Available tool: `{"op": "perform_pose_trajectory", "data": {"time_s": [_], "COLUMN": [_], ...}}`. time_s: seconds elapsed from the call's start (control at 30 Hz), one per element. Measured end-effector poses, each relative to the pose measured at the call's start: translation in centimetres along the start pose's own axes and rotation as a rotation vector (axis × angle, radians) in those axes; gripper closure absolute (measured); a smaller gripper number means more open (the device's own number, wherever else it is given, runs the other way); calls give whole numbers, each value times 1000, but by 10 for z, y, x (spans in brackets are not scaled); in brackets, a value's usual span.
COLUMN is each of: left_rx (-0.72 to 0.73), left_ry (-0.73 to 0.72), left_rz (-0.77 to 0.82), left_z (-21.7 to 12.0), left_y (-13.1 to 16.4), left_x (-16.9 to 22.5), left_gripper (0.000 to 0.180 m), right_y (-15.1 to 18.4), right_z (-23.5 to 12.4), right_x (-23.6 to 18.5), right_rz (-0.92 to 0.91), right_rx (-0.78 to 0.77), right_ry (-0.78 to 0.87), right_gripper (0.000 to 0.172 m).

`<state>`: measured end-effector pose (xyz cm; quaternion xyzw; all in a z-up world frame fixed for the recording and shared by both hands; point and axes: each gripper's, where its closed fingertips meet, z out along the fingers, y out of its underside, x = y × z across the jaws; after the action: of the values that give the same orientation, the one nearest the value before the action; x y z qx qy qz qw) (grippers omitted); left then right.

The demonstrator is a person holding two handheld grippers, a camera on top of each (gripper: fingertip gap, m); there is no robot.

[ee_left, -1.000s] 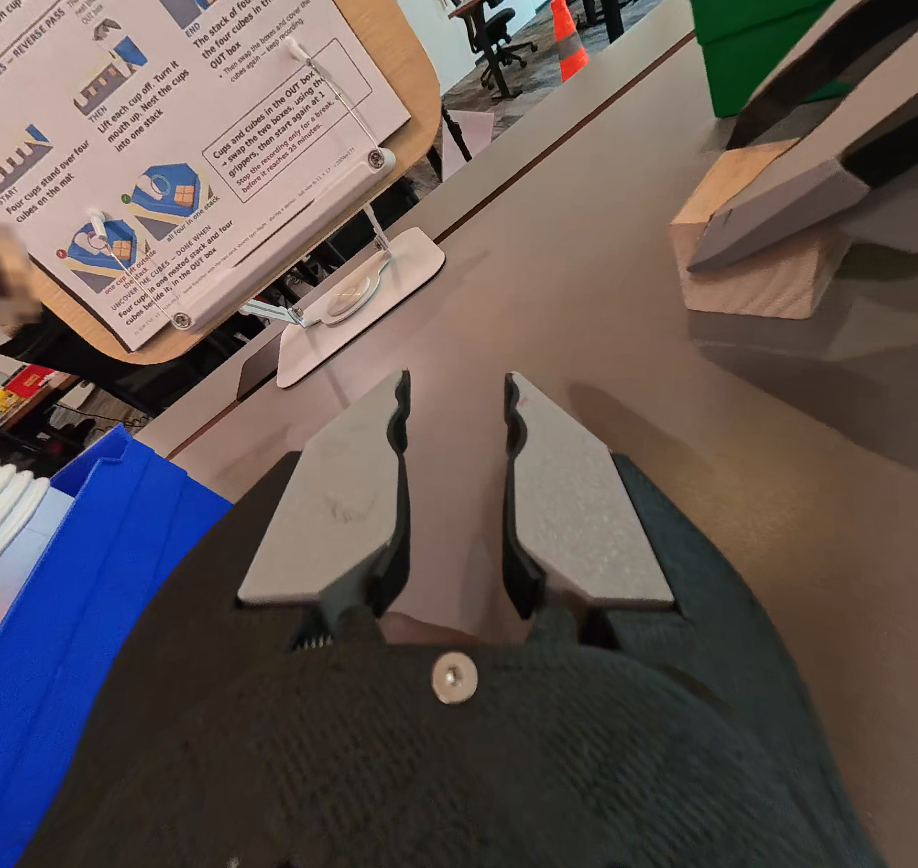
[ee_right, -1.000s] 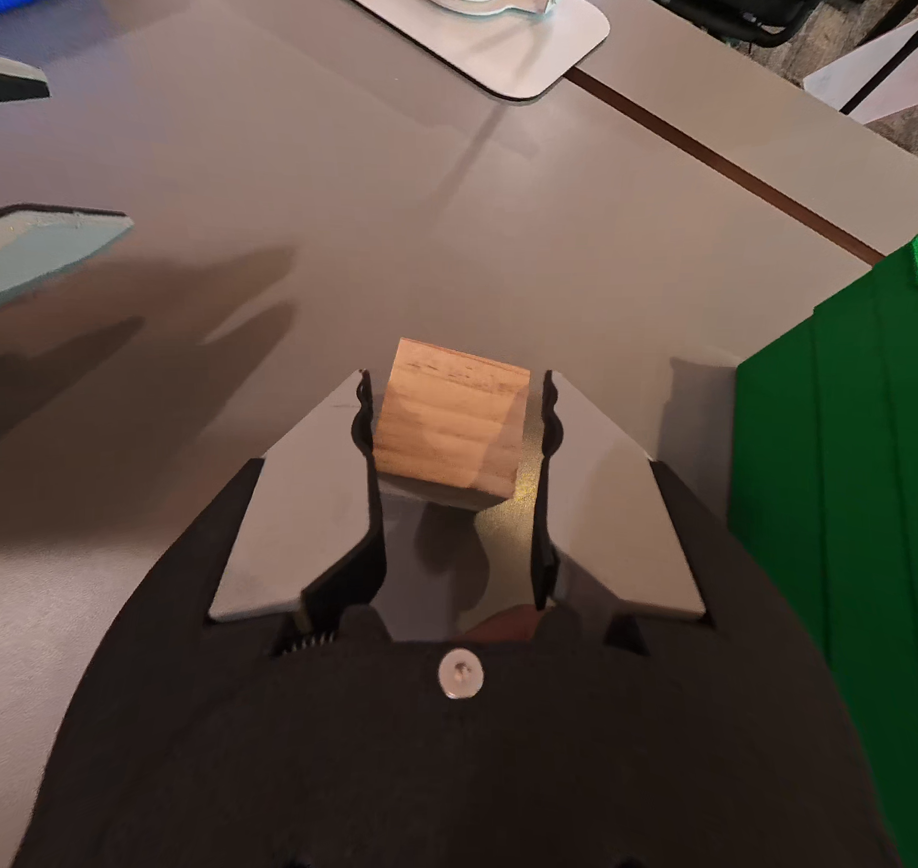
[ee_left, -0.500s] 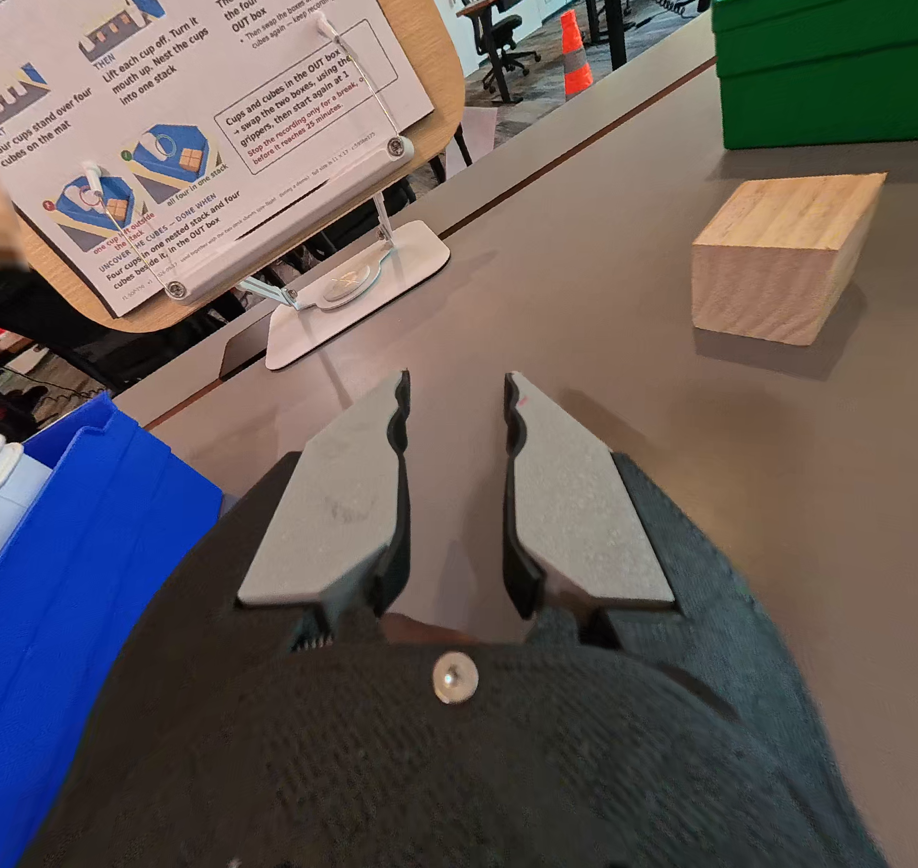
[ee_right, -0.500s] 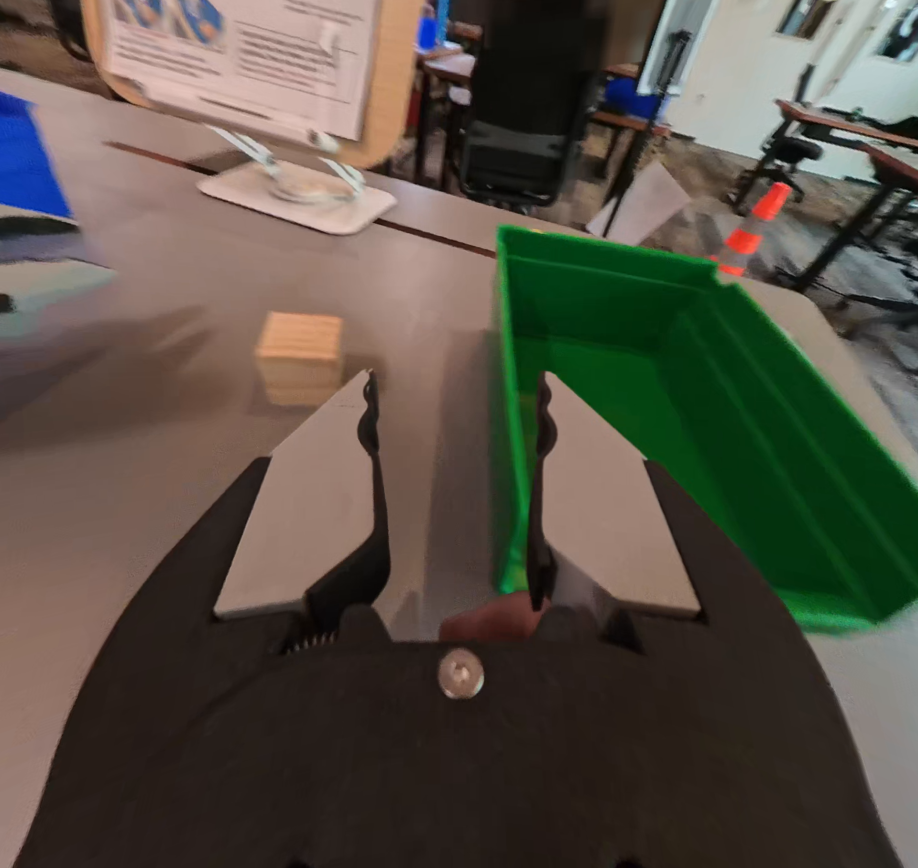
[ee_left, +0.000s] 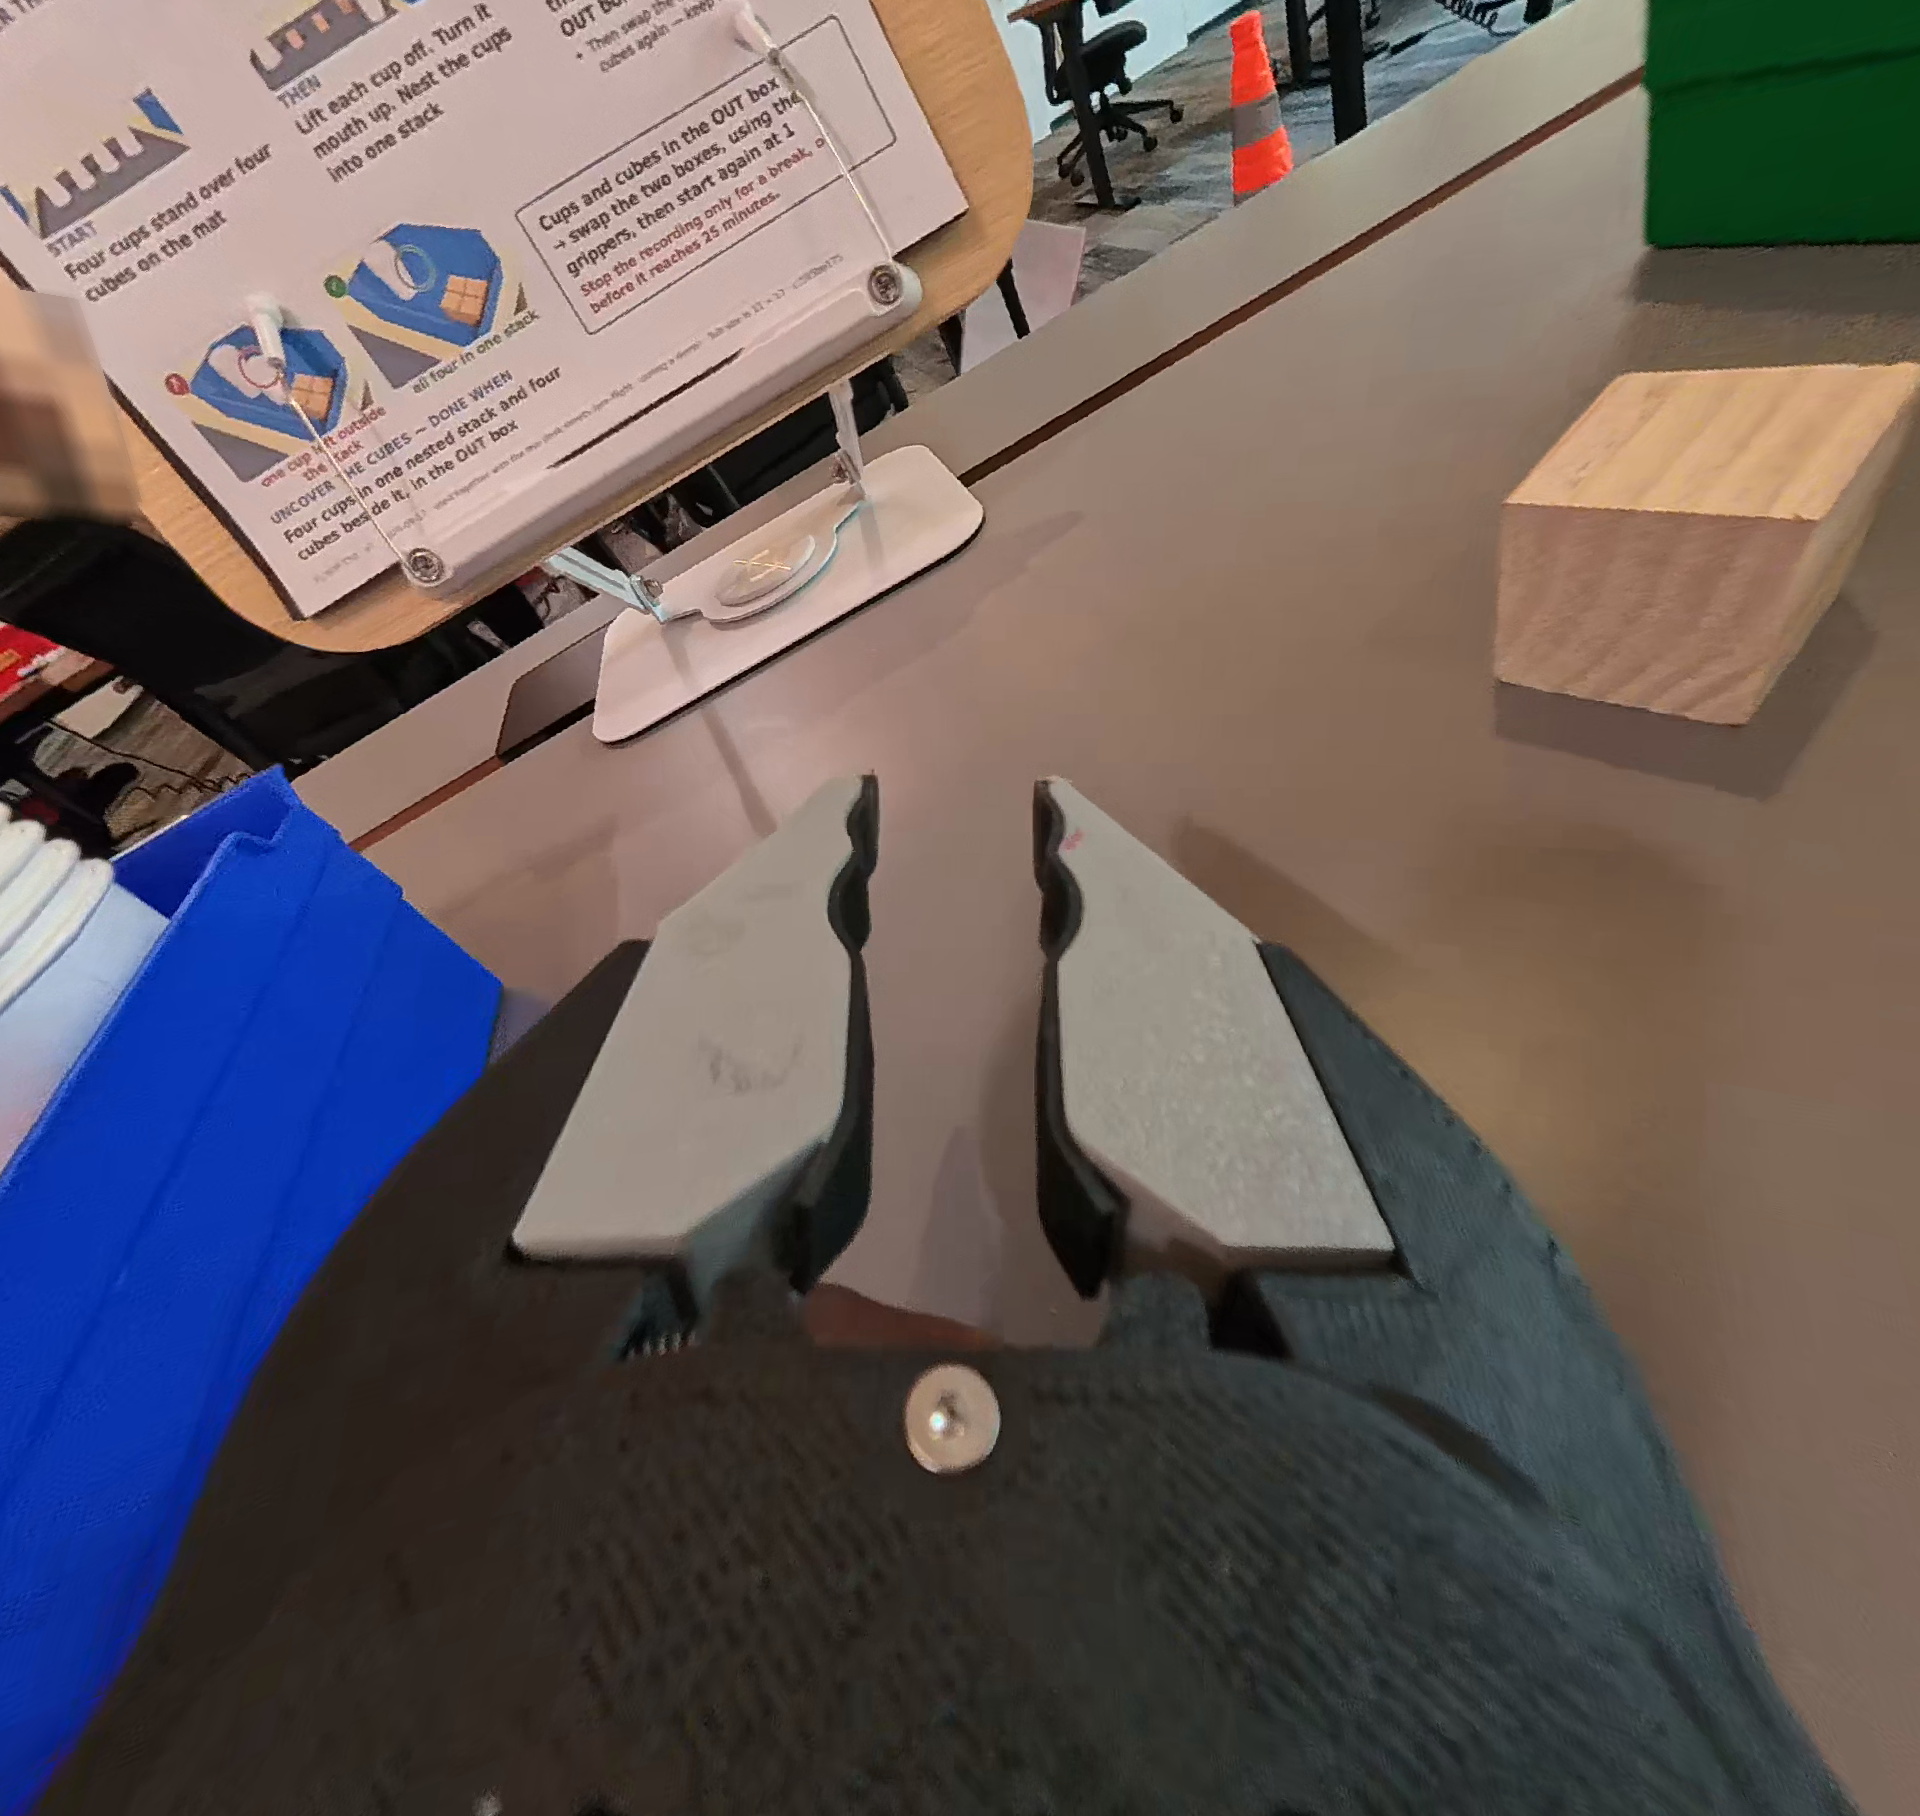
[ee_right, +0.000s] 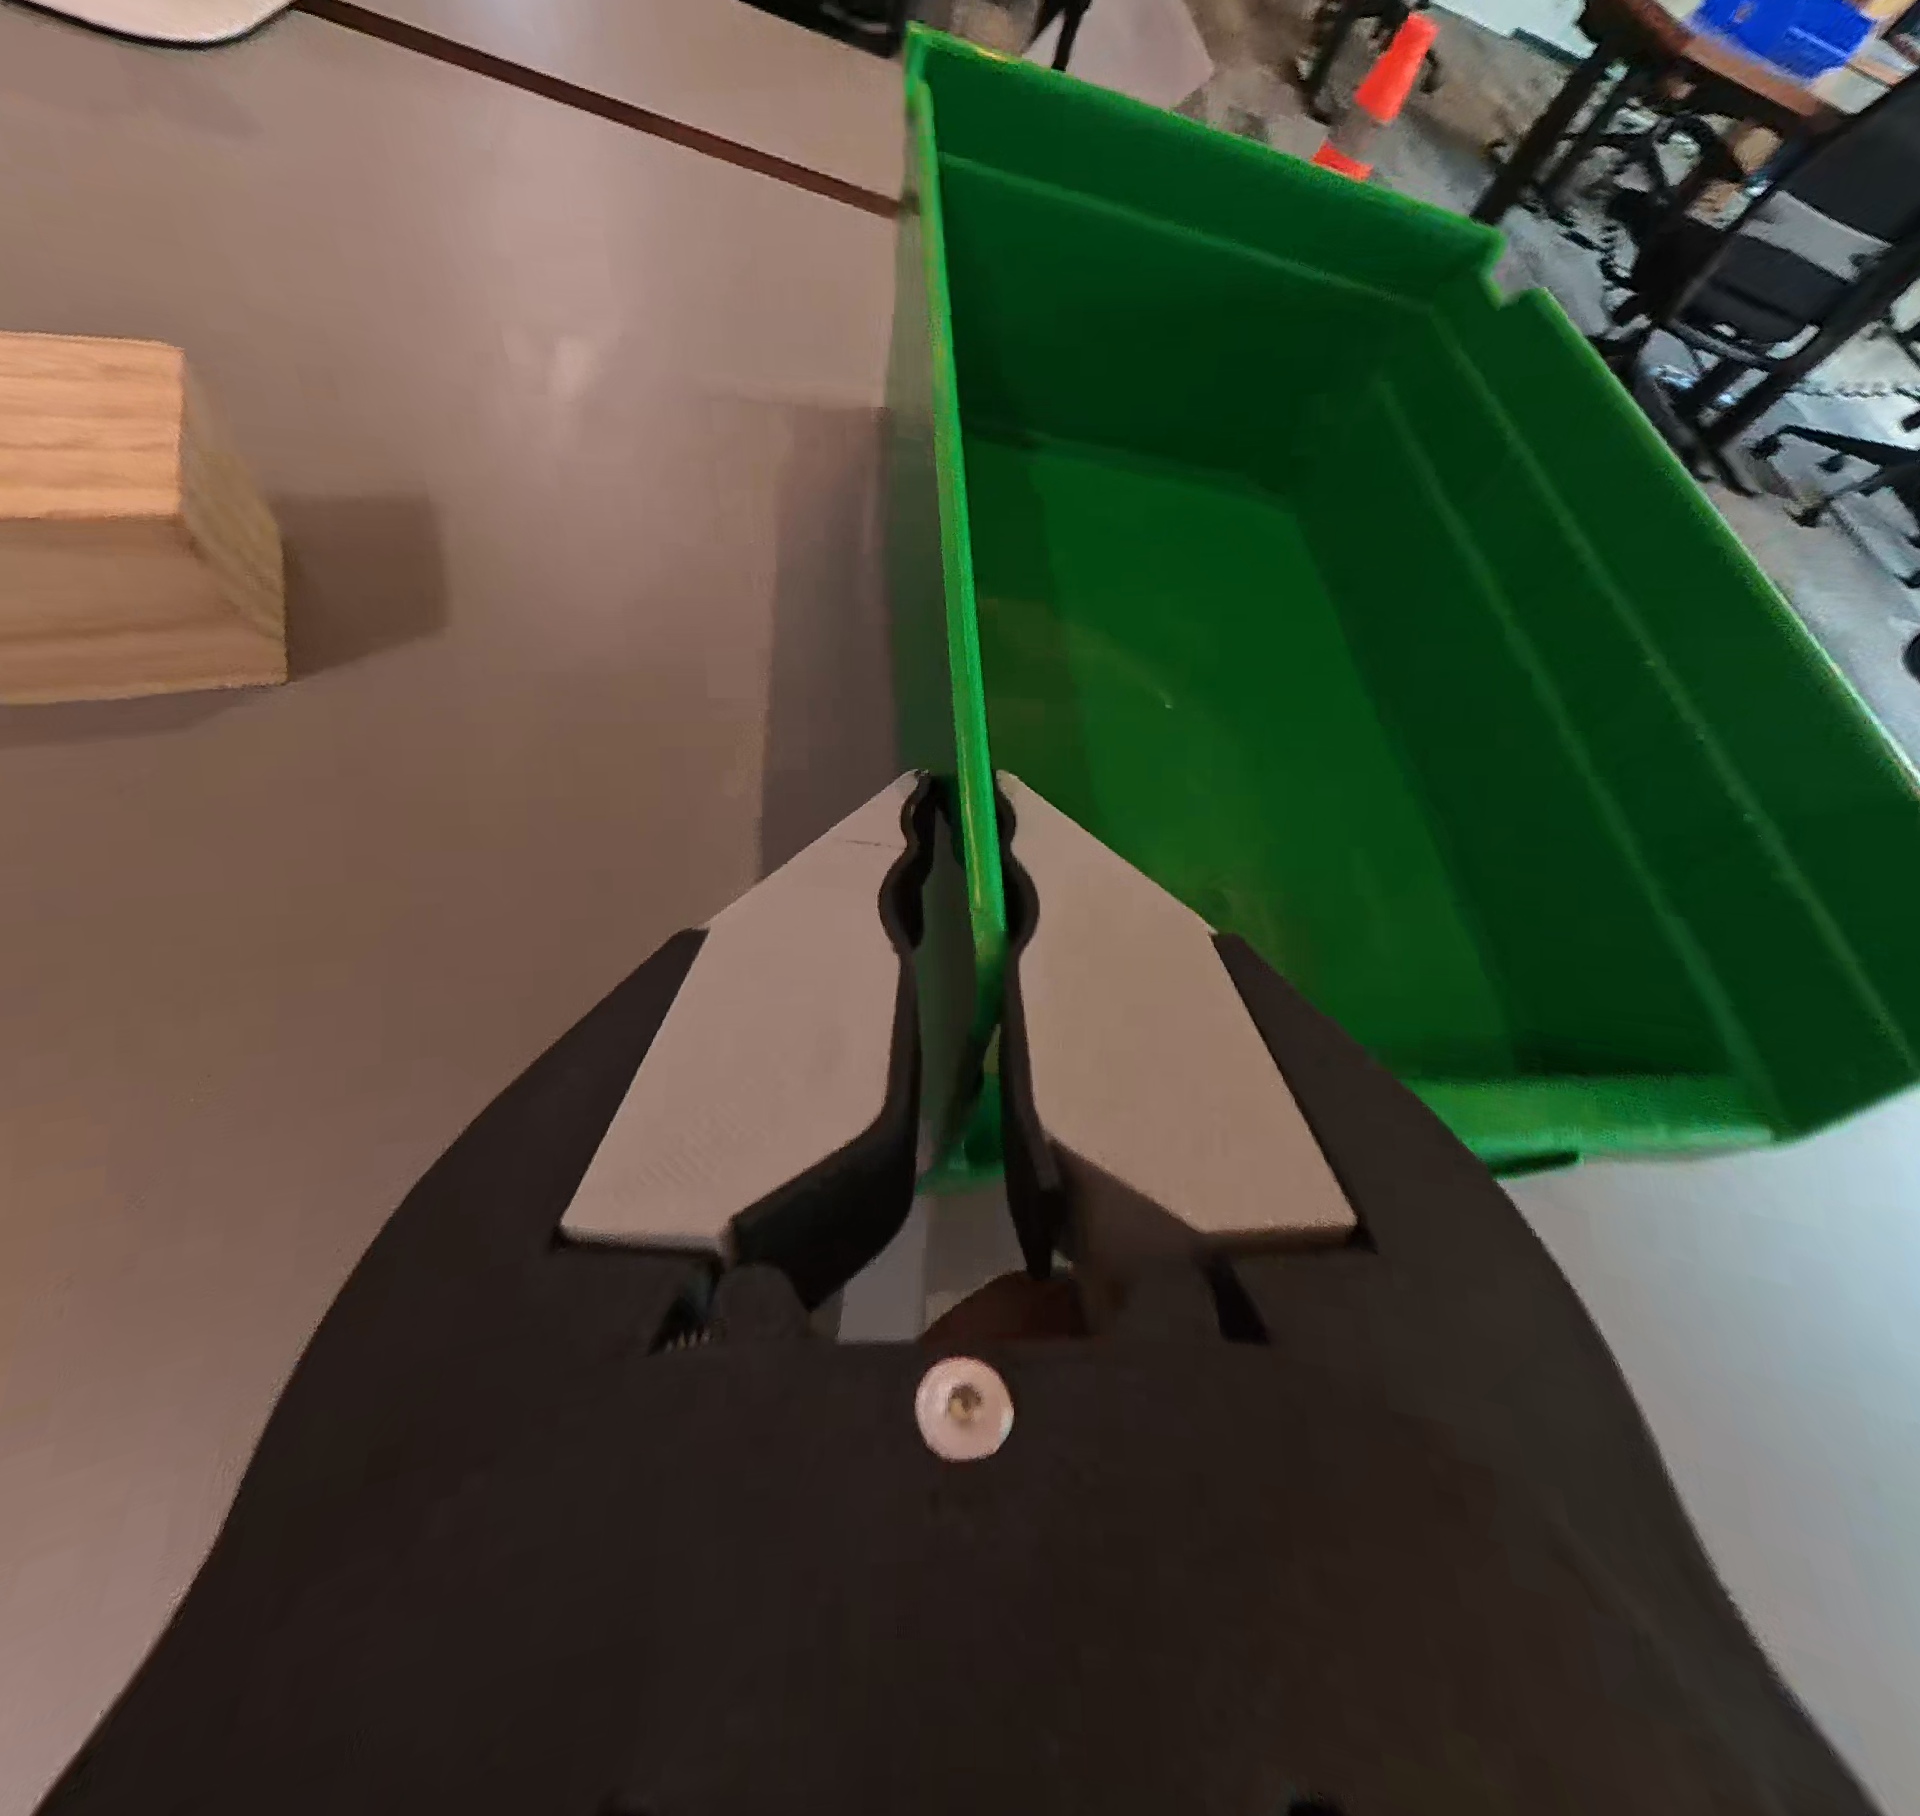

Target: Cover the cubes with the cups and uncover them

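Right gripper pinched on the thin rim of a glossy green plastic bin; grainy wooden cube sits far left. Left gripper part open, holding nothing.

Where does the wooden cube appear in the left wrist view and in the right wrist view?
Left wrist view: wooden cube at the right edge, on the table, nearer than the green box.
Right wrist view: the cube at the left edge, left of the green box.
Shared landmark: the orange cone on the floor.
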<state>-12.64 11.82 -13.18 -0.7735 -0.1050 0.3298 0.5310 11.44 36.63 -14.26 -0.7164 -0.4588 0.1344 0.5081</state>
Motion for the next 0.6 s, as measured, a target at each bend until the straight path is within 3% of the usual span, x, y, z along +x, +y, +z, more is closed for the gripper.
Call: {"op": "perform_pose_trajectory", "data": {"time_s": [0.23, 0.3, 0.33, 0.37, 0.47, 0.53, 0.6], "left_rx": [-1, -7, -12, -17, -23, -17, -7], "left_ry": [30, 38, 41, 44, 46, 42, 40], "left_rz": [-44, -38, -33, -28, -16, -18, -29], "left_z": [0, 1, 2, 3, 4, 3, 2], "left_y": [1, 1, 2, 2, 3, 2, 1], "left_x": [-1, 1, 2, 2, 4, 3, 1], "left_gripper": [147, 146, 146, 145, 145, 145, 145], "right_y": [-8, -24, -35, -46, -63, -62, -65], "right_z": [-3, -18, -27, -37, -56, -47, -21], "right_x": [3, -5, -16, -34, -111, -148, -161], "right_rz": [-46, -71, -85, -99, -118, -144, -167], "right_rx": [46, 116, 159, 203, 227, 170, 145], "right_ry": [81, 73, 43, -22, -332, -431, -398], "right_gripper": [159, 139, 129, 132, 123, 110, 107]}}
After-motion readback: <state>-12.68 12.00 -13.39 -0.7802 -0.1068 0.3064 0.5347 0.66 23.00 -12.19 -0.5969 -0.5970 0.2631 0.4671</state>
